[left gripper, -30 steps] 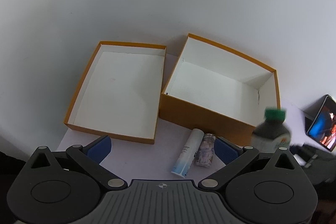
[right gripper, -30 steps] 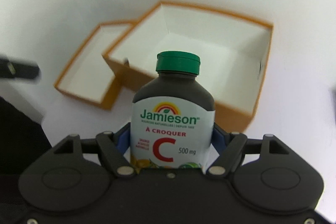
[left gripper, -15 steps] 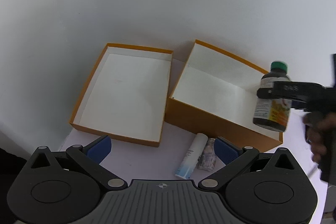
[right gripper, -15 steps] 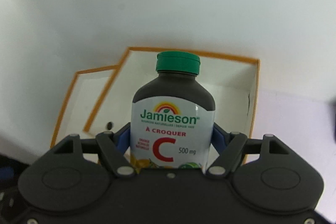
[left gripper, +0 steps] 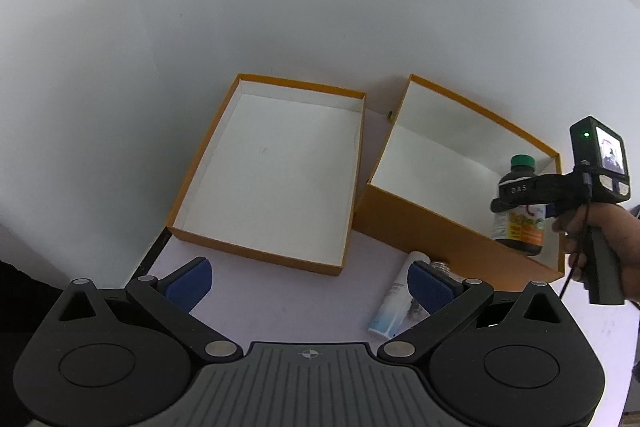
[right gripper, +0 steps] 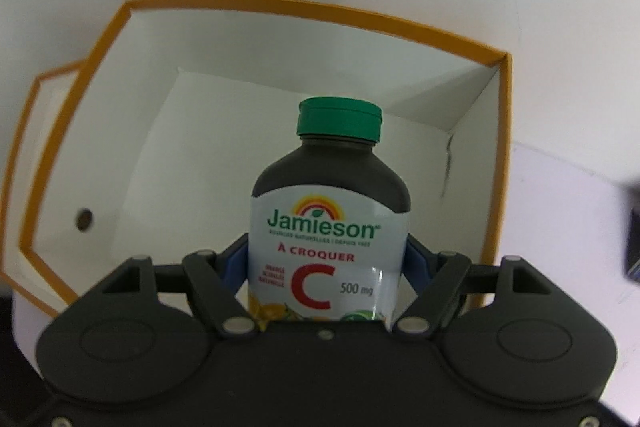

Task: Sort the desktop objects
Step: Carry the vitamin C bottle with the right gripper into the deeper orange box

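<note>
My right gripper [right gripper: 326, 263] is shut on a dark vitamin bottle [right gripper: 332, 219] with a green cap and a white label. It holds the bottle over the open deep orange box [right gripper: 502, 163]. From the left wrist view the same bottle [left gripper: 520, 203] hangs above the right near corner of that deep box [left gripper: 424, 223], in the right gripper [left gripper: 520, 193] held by a hand. My left gripper [left gripper: 310, 281] stands open, nothing between its blue pads, above the table. A white tube [left gripper: 394, 301] and a small jar [left gripper: 440, 265] lie on the table by the left gripper's right finger.
A shallow orange lid [left gripper: 256, 251], white inside, lies to the left of the deep box. A white wall stands behind both. The table's left edge [left gripper: 156, 251] runs past the lid's near corner. A small hole [right gripper: 85, 220] marks the deep box's left wall.
The right gripper carried the bottle from beside the deep box to above it and tilted further down. The left view drew back slightly, so both boxes look smaller.
</note>
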`<action>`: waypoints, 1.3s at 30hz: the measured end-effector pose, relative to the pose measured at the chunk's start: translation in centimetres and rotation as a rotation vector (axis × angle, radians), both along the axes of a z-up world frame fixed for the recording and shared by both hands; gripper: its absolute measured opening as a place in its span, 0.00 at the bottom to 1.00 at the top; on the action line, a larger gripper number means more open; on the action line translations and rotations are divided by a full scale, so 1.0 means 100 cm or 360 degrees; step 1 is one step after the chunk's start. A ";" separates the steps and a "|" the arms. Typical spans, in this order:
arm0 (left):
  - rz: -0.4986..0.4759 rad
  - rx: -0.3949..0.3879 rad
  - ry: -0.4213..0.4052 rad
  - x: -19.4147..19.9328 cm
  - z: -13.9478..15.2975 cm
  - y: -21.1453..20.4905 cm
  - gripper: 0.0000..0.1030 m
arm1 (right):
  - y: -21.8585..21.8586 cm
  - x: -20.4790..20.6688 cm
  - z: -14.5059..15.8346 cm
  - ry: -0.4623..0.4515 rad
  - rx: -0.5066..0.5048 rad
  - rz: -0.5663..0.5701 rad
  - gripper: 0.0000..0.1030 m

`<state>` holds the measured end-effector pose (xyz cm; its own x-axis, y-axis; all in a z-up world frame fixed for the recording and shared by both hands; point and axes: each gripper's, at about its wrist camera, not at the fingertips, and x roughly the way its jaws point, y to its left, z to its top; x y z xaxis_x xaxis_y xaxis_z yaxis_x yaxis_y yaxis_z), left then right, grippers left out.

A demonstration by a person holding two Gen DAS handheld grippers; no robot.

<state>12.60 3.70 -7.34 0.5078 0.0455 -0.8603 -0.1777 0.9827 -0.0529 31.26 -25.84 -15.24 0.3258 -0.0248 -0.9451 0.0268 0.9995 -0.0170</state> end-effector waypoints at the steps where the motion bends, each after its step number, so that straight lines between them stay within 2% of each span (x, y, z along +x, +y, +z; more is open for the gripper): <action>1: -0.0003 -0.0004 0.0001 0.001 0.000 -0.001 1.00 | -0.002 0.001 0.000 -0.0001 -0.0024 0.0015 0.71; 7: -0.0054 -0.0016 -0.0010 0.004 0.000 -0.011 1.00 | -0.021 0.004 -0.001 0.0014 -0.0160 0.0045 0.71; 10: -0.0057 -0.0021 -0.0014 0.004 0.000 -0.012 1.00 | -0.035 0.008 0.002 0.0029 -0.0124 -0.0007 0.71; 14: -0.0043 -0.0023 -0.0006 0.003 -0.003 -0.009 1.00 | -0.038 0.018 0.002 0.0092 -0.0057 0.0015 0.71; 20: -0.0006 -0.0018 0.0000 0.002 -0.005 -0.001 1.00 | -0.023 0.034 -0.012 0.0156 -0.0138 0.0022 0.72; 22: -0.0005 -0.0020 0.0001 0.002 -0.006 0.000 1.00 | -0.025 0.042 -0.022 0.0218 -0.0098 -0.0057 0.72; 25: -0.0010 -0.0021 -0.0002 0.001 -0.005 -0.001 1.00 | -0.030 0.047 -0.033 0.0267 -0.0120 -0.0114 0.71; 30: 0.0000 -0.0031 -0.0011 0.001 -0.004 0.002 1.00 | -0.045 0.037 -0.017 0.0141 -0.0089 -0.0068 0.71; 32: -0.0003 -0.0033 -0.0005 0.001 -0.005 0.001 1.00 | -0.063 0.024 -0.004 0.0100 -0.0062 -0.0045 0.76; 33: -0.0005 -0.0033 -0.0004 0.002 -0.005 0.001 1.00 | -0.064 0.023 -0.002 0.0091 -0.0067 -0.0039 0.84; 35: -0.0011 -0.0037 -0.0010 0.002 -0.004 0.000 1.00 | -0.068 0.020 0.006 0.0070 -0.0106 0.0006 0.83; 39: -0.0014 -0.0048 -0.0031 0.001 -0.001 -0.001 1.00 | -0.038 0.011 0.017 -0.0021 -0.0010 0.0003 0.81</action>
